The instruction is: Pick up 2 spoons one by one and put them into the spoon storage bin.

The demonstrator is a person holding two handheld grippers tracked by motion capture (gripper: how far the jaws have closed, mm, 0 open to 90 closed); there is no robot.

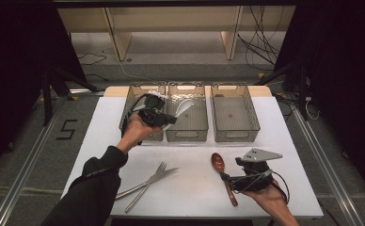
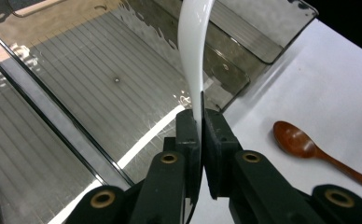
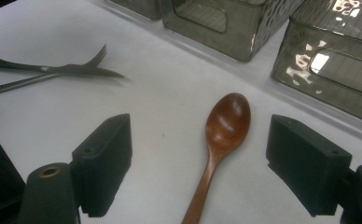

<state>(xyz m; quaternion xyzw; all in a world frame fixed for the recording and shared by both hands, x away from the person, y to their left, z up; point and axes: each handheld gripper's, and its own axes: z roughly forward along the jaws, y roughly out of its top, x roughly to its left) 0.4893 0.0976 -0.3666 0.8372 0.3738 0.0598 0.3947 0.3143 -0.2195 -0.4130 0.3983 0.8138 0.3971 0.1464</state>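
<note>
My left gripper (image 1: 170,119) is shut on the handle of a white plastic spoon (image 1: 183,107), held above the middle clear grey bin (image 1: 186,135). In the left gripper view the jaws (image 2: 201,122) pinch the white spoon (image 2: 192,51) over that bin's ribbed floor (image 2: 100,79). A brown wooden spoon (image 1: 219,163) lies on the white table at the front right. My right gripper (image 1: 226,178) stands open low over it, and in the right gripper view the wooden spoon (image 3: 226,122) lies between the two spread jaws (image 3: 202,154), untouched.
Three clear grey bins stand in a row: left (image 1: 128,101), middle, and right (image 1: 234,136). A metal fork and knife (image 1: 148,181) lie crossed at the front left, also seen as the fork and knife (image 3: 67,70). Bare white table (image 1: 190,160) lies between the cutlery.
</note>
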